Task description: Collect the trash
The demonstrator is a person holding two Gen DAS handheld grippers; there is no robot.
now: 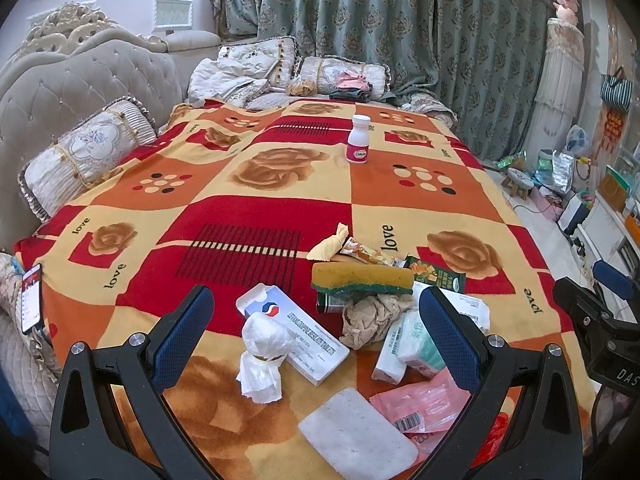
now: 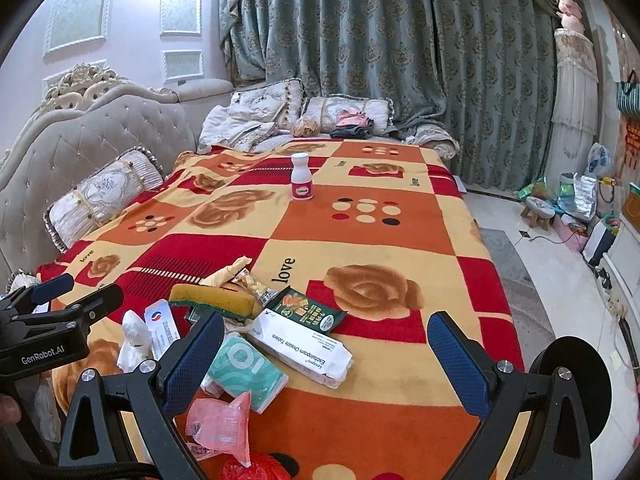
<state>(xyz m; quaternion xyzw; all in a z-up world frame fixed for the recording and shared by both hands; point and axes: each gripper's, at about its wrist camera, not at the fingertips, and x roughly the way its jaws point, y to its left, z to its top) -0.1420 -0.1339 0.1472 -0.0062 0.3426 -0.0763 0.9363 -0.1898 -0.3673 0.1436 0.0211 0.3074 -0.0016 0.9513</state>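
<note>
Left gripper spread wide, nothing held, hanging over the trash pile at the near edge of the blanket. Between its fingers: knotted white tissue wad, white tablet box, crumpled brown paper. Right gripper also wide open and empty, above a teal tissue pack and second tablet box. Yellow-green sponge on top of wrappers, perhaps snack ones. Farther off, near the far edge, upright white bottle.
</note>
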